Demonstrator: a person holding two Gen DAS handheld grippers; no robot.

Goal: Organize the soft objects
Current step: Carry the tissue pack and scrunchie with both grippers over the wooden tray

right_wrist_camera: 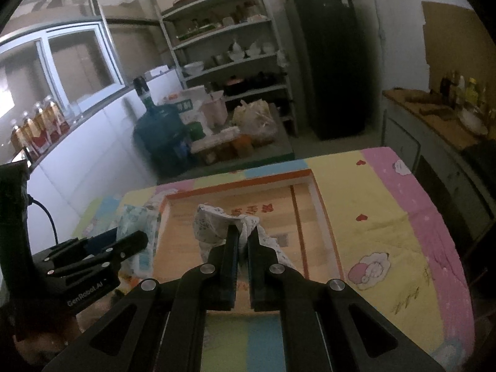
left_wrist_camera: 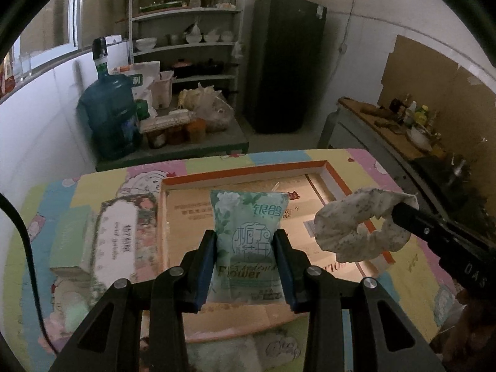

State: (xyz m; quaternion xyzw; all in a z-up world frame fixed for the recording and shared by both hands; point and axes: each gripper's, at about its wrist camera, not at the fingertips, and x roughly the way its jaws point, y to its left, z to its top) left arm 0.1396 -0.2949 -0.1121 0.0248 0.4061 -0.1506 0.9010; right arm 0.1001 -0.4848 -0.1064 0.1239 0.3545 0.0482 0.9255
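Observation:
My left gripper (left_wrist_camera: 245,237) is shut on a pale green tissue pack (left_wrist_camera: 248,232) printed with flowers, held above the near part of a shallow cardboard tray (left_wrist_camera: 248,172) with an orange rim. My right gripper (right_wrist_camera: 242,232) is shut on a white speckled cloth (right_wrist_camera: 210,221), which hangs over the same tray (right_wrist_camera: 235,190). In the left wrist view the cloth (left_wrist_camera: 356,226) dangles from the right gripper's tip above the tray's right side. In the right wrist view the left gripper (right_wrist_camera: 136,241) with the tissue pack (right_wrist_camera: 136,220) stands at the tray's left edge.
A patterned tissue pack (left_wrist_camera: 116,241) and a green pack (left_wrist_camera: 71,241) lie on the table's colourful cover (right_wrist_camera: 387,217), left of the tray. Beyond the table stand a blue water jug (left_wrist_camera: 108,114), a shelf of dishes (left_wrist_camera: 186,31), a dark fridge (left_wrist_camera: 285,62) and a counter (left_wrist_camera: 396,130).

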